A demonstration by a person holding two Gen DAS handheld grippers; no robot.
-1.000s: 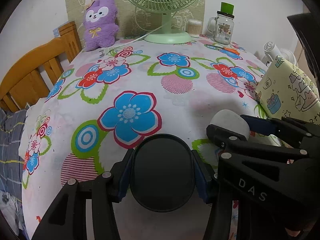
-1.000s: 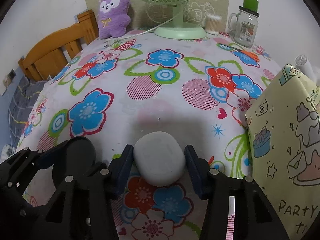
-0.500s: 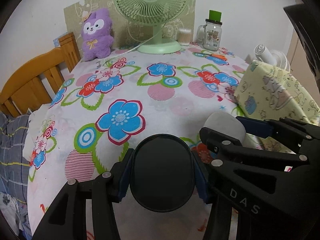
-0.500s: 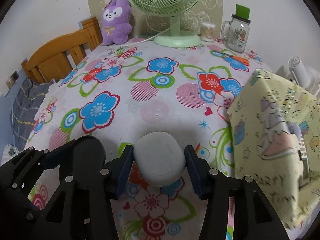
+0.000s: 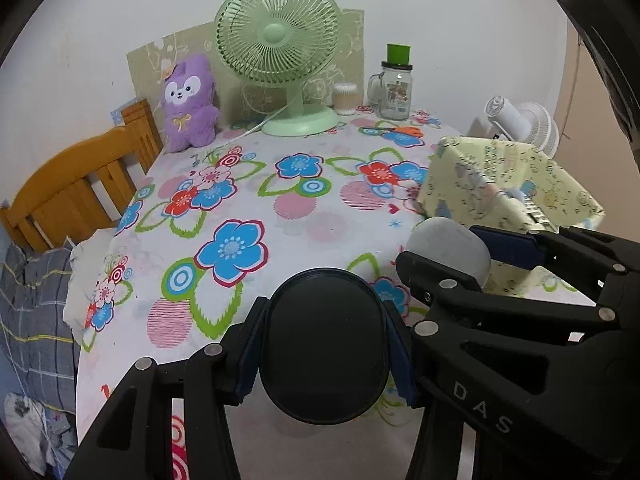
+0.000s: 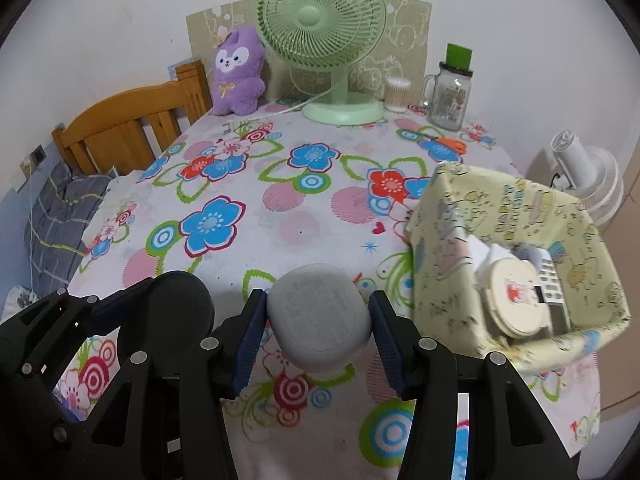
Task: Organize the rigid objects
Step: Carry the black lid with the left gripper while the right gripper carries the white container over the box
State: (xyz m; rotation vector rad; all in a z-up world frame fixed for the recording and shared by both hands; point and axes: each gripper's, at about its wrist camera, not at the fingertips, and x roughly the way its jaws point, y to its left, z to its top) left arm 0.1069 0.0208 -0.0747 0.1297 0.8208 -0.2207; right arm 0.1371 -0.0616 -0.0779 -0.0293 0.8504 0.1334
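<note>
My left gripper [image 5: 326, 346] is shut on a black oval case [image 5: 324, 344], held clear above the flowered tablecloth [image 5: 240, 216]. Beside it on the right, my right gripper [image 6: 318, 318] is shut on a pale grey rounded case [image 6: 318, 316], also in the air. Each gripper shows in the other's view: the grey case [image 5: 450, 252] at right in the left wrist view, the black case [image 6: 176, 312] at left in the right wrist view. A yellow patterned fabric box [image 6: 520, 256] stands open at the right, with a round cream lid [image 6: 518, 300] and other items inside.
At the table's far edge stand a green fan [image 6: 320, 36], a purple plush toy [image 6: 238, 72], a glass mug jar [image 6: 450, 92] and a cotton-swab pot [image 6: 396, 94]. Orange scissors [image 6: 448, 144] lie near the jar. A wooden headboard [image 6: 128, 128] and bedding are left, a white fan [image 6: 588, 176] right.
Both grippers have risen and pulled back from the table with their cases still held. More of the table shows, and the inside of the fabric box has come into view.
</note>
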